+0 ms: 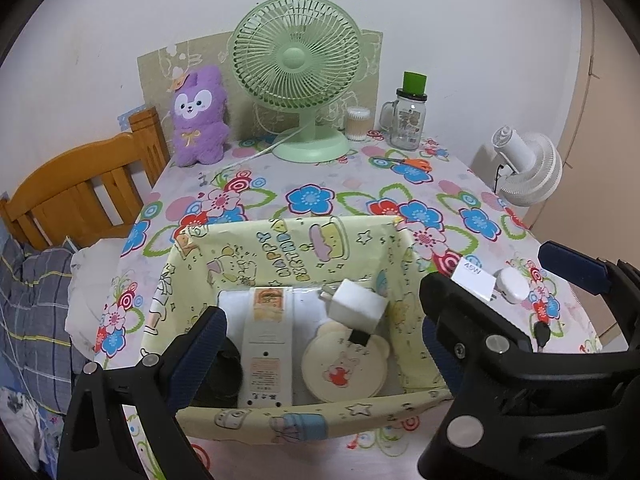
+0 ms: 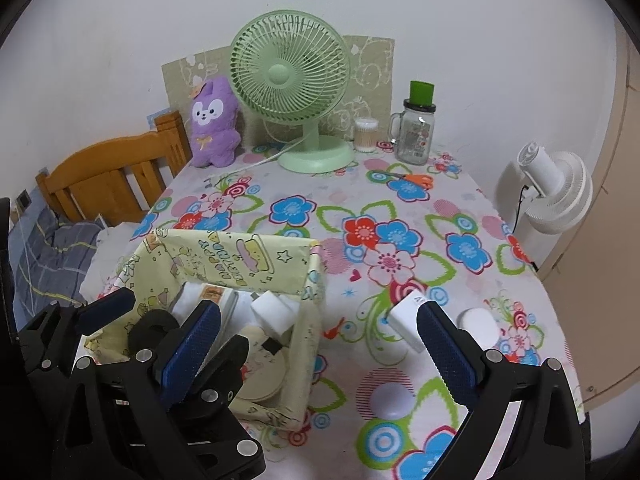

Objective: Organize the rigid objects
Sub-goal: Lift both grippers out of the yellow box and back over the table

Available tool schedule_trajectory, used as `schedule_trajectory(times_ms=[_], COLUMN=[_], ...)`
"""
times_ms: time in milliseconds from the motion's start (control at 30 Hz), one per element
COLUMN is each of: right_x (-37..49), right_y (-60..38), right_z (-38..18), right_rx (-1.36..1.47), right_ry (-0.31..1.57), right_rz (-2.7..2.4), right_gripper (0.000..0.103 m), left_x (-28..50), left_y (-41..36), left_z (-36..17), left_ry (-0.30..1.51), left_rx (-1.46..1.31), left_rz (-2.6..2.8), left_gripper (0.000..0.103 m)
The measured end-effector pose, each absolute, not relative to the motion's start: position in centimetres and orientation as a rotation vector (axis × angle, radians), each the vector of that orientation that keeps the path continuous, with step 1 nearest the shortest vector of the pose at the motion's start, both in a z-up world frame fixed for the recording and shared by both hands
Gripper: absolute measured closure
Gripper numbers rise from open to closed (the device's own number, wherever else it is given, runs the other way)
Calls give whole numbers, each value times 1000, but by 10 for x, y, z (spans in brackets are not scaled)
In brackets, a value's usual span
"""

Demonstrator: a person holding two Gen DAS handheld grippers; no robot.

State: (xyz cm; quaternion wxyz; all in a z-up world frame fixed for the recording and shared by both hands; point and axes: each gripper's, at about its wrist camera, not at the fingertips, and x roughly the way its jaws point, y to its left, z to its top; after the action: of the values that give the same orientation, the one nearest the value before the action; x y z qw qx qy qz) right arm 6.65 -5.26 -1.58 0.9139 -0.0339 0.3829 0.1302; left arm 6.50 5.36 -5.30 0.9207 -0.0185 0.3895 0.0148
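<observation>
Hovering near the yellow box (image 1: 280, 268), both grippers gape empty: left gripper (image 1: 320, 336) over its contents, right gripper (image 2: 320, 340) straddling its right wall. Inside the box: remote (image 1: 266, 344), white charger (image 1: 356, 306), round bear case (image 1: 344, 368), likely sorted already. Right of the box, loose: 45W adapter (image 2: 406, 324), white plug (image 2: 478, 326), round white puck (image 2: 392, 400). Behind the box: scissors (image 2: 416, 179), green fan (image 2: 288, 80). Nothing blocks them.

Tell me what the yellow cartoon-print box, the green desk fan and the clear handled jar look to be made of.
Yellow cartoon-print box: seemingly cardboard wrapped in glossy gift paper; its walls crease and the paper wrinkles at the corners.
Green desk fan: matte pastel plastic, judging by the thin moulded grille ribs and smooth base.
Clear handled jar: probably glass, transparent with bright glints and thick-looking walls; clear plastic is possible.
</observation>
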Motion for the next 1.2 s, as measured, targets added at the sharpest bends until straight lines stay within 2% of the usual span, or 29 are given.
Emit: schedule_trajectory(times_ms=[1200], right_x=[51], right_y=[-141], right_z=[13], right_rx=[-45], right_ry=[698], right_rz=[188], right_gripper=[3], left_x=[56], left_y=[-26], left_z=[-26], left_ry=[761], left_rx=[-28], left_rz=[-19], left_gripper=[4])
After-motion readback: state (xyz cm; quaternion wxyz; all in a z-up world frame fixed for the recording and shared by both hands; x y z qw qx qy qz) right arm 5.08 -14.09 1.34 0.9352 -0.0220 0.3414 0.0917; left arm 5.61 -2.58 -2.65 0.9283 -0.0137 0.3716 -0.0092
